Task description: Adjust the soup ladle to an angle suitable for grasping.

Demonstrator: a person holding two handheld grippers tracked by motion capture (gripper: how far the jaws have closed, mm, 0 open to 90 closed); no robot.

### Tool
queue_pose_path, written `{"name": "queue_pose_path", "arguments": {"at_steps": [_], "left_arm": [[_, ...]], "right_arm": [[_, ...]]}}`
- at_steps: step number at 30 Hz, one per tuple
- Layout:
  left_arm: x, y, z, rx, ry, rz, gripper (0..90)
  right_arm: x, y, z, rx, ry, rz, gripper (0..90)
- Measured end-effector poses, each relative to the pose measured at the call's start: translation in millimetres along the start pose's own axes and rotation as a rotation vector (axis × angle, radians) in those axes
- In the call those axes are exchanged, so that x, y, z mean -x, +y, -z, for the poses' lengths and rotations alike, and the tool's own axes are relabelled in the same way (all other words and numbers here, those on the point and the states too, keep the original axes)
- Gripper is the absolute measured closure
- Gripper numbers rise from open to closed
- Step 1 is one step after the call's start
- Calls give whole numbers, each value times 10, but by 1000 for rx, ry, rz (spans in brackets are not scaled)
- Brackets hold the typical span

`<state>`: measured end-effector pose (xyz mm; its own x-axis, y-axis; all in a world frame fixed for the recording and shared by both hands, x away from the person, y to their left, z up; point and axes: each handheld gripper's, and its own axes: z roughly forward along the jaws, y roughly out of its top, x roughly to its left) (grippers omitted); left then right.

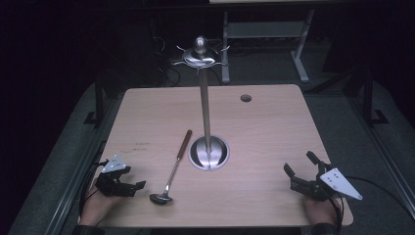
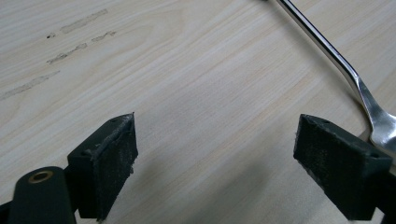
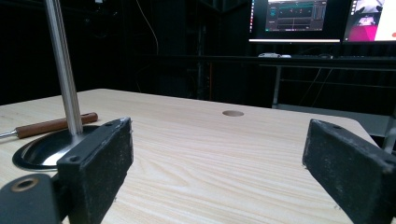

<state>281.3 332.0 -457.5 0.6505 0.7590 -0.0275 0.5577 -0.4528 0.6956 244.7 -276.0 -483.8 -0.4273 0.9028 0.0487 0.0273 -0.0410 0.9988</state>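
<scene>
Both tools are seen spread wide and empty in the high view: left tool (image 1: 128, 177), right tool (image 1: 299, 166). Between them on the tabletop (image 1: 274, 127), a ladle (image 1: 172, 171) lies, wooden handle pointing away, beside a steel stand (image 1: 206, 112).

Left gripper view: ladle (image 2: 336, 56) just beside one jaw.

Right gripper view: stand (image 3: 63, 74) behind one jaw.

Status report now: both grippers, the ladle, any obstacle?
Left gripper open, empty, beside the ladle. Right gripper open, empty, near the table's right edge. Ladle flat on the table, bowl toward the person. Stand beside its handle.
</scene>
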Motion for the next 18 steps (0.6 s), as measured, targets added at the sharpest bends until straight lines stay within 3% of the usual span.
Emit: {"name": "queue_pose_path", "arguments": {"at_steps": [8, 18], "left_arm": [[71, 76, 19, -5, 9, 2, 160], [143, 203, 48, -2, -21, -6, 306]], "right_arm": [[-1, 0, 0, 0, 0, -1, 80], [0, 0, 0, 0, 0, -1, 80]]}}
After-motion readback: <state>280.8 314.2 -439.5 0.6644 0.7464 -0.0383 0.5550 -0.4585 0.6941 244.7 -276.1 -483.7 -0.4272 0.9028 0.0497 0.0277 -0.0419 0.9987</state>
